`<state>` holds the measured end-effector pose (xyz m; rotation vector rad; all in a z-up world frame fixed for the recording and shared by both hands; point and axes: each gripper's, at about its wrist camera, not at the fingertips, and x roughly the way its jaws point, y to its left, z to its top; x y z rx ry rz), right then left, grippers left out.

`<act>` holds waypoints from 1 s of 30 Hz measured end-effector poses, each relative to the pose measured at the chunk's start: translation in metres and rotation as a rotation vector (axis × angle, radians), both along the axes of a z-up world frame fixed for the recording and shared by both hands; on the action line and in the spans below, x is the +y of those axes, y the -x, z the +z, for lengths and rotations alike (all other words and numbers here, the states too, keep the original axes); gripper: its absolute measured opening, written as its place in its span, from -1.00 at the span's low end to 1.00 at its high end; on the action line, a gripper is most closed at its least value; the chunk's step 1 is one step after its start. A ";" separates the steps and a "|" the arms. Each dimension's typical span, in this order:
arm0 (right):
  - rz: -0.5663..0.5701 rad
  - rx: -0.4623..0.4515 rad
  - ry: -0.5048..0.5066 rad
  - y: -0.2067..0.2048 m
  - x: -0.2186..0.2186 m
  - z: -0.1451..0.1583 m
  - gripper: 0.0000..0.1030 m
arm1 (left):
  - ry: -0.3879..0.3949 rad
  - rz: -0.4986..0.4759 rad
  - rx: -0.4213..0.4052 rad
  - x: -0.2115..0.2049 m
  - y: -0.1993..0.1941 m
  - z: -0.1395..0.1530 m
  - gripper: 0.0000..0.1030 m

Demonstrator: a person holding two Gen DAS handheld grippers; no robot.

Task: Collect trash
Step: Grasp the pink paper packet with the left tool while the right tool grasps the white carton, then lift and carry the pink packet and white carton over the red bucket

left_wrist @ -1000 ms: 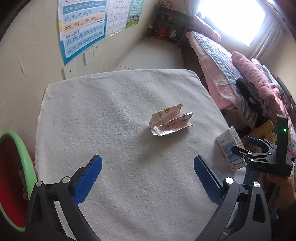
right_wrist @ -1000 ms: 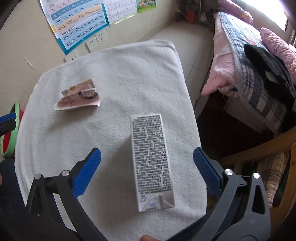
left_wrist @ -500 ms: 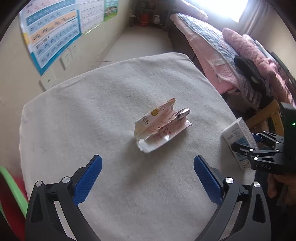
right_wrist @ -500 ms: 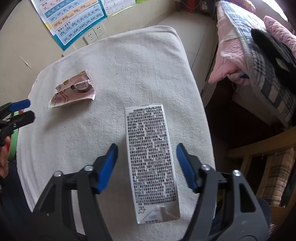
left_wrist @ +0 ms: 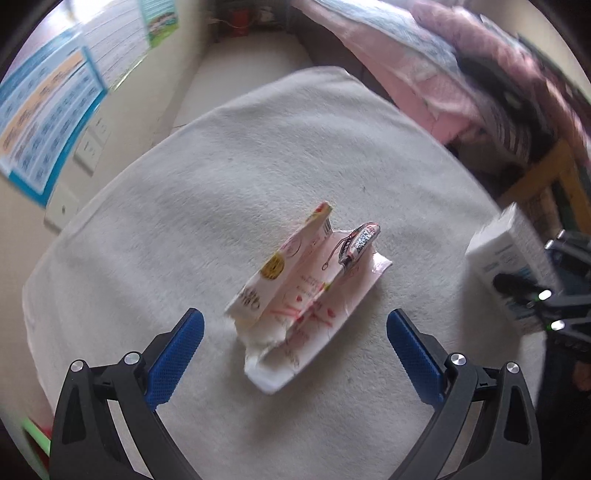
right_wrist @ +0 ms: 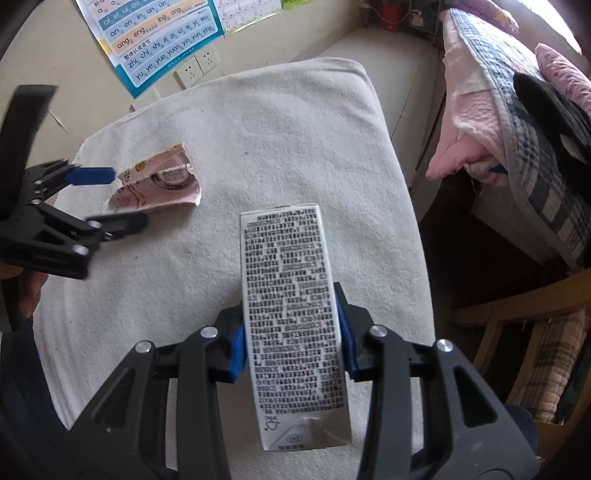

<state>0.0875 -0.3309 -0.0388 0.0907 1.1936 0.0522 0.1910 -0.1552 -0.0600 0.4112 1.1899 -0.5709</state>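
A torn pink-and-white wrapper [left_wrist: 306, 295] lies crumpled in the middle of the towel-covered table. My left gripper [left_wrist: 295, 325] is open just above it, with the wrapper's near end between the blue fingers and no pad touching it. The right wrist view shows that wrapper [right_wrist: 159, 184] with the left gripper [right_wrist: 110, 199] at its left edge. A white drink carton [right_wrist: 291, 314] lies flat near the table's right edge. My right gripper [right_wrist: 291, 339] has its jaws closing on the carton, and both blue pads press its long sides. In the left wrist view the carton [left_wrist: 513, 266] is blurred at the far right.
A white towel [right_wrist: 295, 129] covers the table, whose right edge drops toward a bed with pink quilts [right_wrist: 498, 92] and a wooden chair [right_wrist: 517, 306]. A poster [right_wrist: 155, 33] hangs on the wall behind. A green basin rim [left_wrist: 35, 439] shows at lower left.
My left gripper has moved in over the wrapper and lower, rolling as it went, and stays open. My right gripper's jaws have closed from wide apart onto the carton's sides.
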 end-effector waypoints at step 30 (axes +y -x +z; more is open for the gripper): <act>0.032 -0.078 -0.063 0.008 0.023 0.016 -0.25 | 0.077 0.114 0.027 0.024 0.056 0.019 -0.31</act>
